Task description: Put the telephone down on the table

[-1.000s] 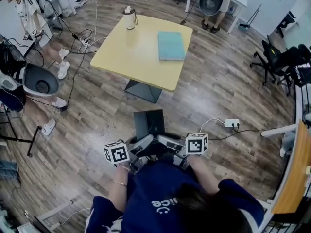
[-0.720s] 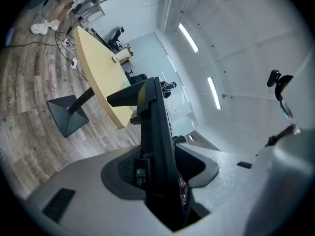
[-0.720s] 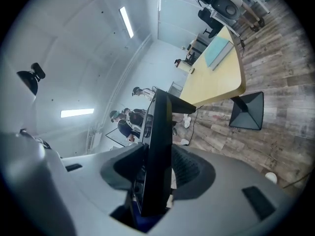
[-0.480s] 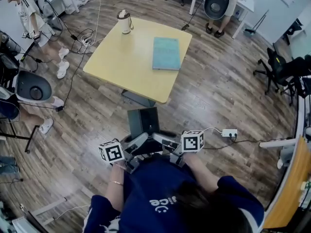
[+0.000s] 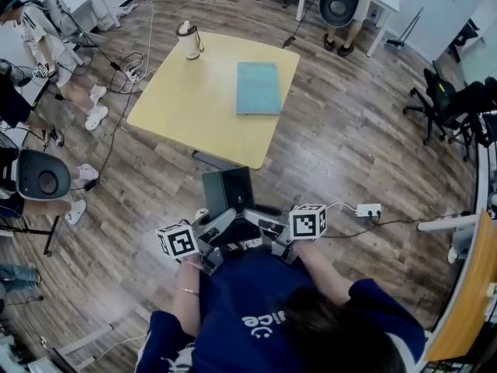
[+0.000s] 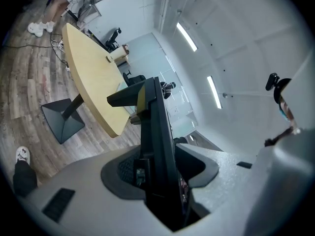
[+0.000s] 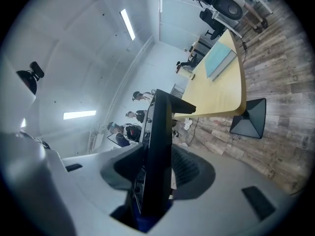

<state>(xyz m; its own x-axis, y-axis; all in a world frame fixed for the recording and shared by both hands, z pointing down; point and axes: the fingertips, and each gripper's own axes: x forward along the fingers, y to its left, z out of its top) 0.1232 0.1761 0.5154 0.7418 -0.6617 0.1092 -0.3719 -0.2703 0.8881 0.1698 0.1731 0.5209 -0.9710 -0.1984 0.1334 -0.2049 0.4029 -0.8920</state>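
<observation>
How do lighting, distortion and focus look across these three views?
Head view: evenly lit, sharp, fisheye curving the wood-plank floor around the square yellow table. Left gripper view: dark round vignette, the black slab-shaped telephone soft up close. Right gripper view: same vignette, bright ceiling strip light.

wood plank floor (image 5: 349,154), black office chairs (image 5: 444,101) off to the side, loose cables (image 5: 133,70), white power strip (image 5: 369,210), ceiling strip lights (image 6: 186,36)
</observation>
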